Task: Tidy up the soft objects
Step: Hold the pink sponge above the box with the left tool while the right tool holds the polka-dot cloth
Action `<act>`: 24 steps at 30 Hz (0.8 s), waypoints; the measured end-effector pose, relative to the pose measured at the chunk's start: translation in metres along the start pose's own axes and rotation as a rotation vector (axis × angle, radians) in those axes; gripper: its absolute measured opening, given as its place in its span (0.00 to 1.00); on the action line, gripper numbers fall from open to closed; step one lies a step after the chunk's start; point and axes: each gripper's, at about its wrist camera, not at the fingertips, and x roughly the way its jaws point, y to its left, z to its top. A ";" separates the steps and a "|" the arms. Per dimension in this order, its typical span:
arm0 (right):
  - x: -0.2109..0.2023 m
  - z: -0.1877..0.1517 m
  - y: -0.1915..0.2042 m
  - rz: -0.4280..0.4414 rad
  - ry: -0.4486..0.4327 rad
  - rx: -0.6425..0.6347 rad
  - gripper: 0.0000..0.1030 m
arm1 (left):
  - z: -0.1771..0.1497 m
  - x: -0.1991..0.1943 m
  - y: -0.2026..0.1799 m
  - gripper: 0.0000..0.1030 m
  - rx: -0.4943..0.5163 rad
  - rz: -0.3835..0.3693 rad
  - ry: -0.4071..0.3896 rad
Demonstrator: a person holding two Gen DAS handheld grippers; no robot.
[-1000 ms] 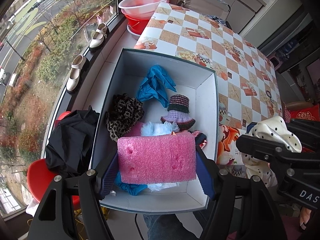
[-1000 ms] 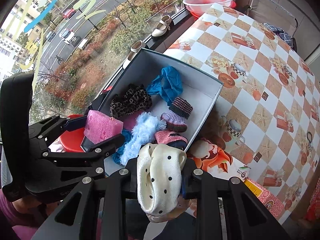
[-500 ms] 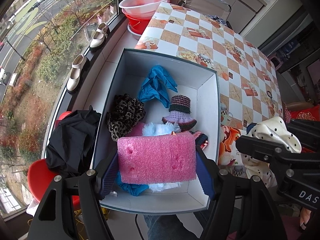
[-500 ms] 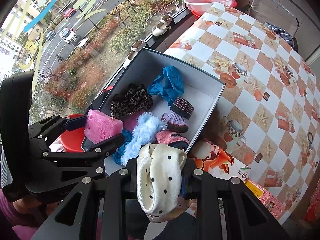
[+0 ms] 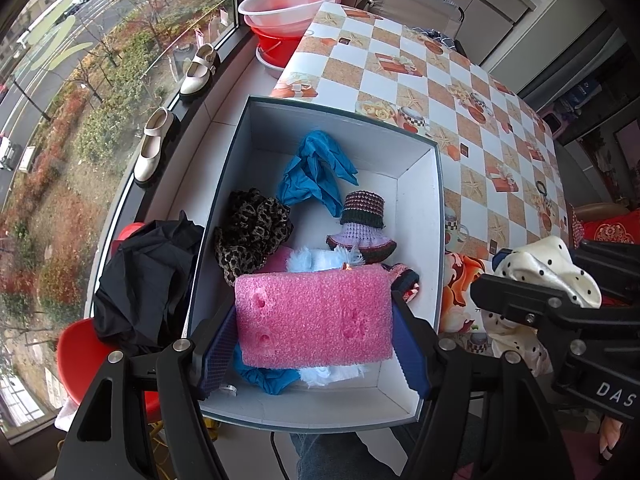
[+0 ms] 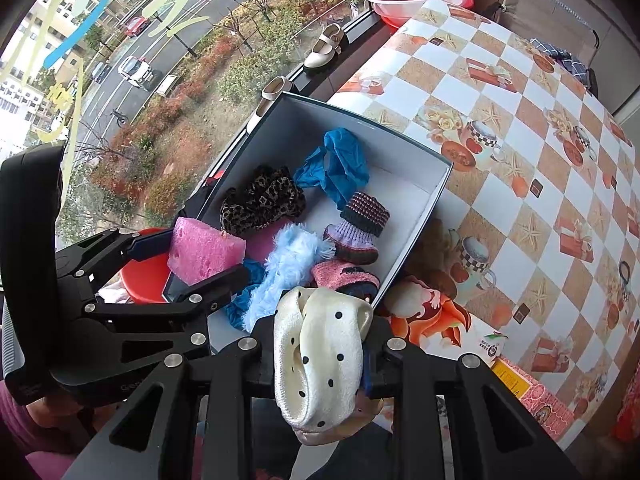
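Observation:
My left gripper (image 5: 314, 322) is shut on a pink foam block (image 5: 314, 316), held above the near end of an open white box (image 5: 420, 216). Its blue pads press the block's two ends. Inside the box lie a blue cloth (image 5: 316, 172), a leopard-print scrunchie (image 5: 252, 228), a knitted purple sock (image 5: 362, 224), a light blue fluffy piece (image 6: 284, 272) and a pink knitted sock (image 6: 344, 276). My right gripper (image 6: 320, 360) is shut on a cream polka-dot cloth (image 6: 320, 352), held just right of the box's near corner. The same cloth (image 5: 548, 268) shows at the right of the left wrist view.
The box sits at the edge of a table with a checkered oilcloth (image 5: 460, 92). A black garment (image 5: 148, 280) lies on a red chair (image 5: 80, 356) left of the box. Two cream shoes (image 5: 154, 144) stand on the windowsill. Stacked basins (image 5: 288, 4) stand beyond the table.

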 end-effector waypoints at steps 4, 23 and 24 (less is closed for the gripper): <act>0.003 0.003 -0.003 0.005 0.008 0.007 0.27 | 0.000 0.000 0.001 0.72 -0.002 0.001 0.003; 0.005 0.014 -0.002 0.006 0.017 -0.001 0.27 | 0.008 0.005 0.002 0.72 0.006 0.007 0.013; 0.005 0.017 -0.002 0.006 0.016 -0.002 0.27 | 0.008 0.005 0.003 0.72 0.008 0.008 0.014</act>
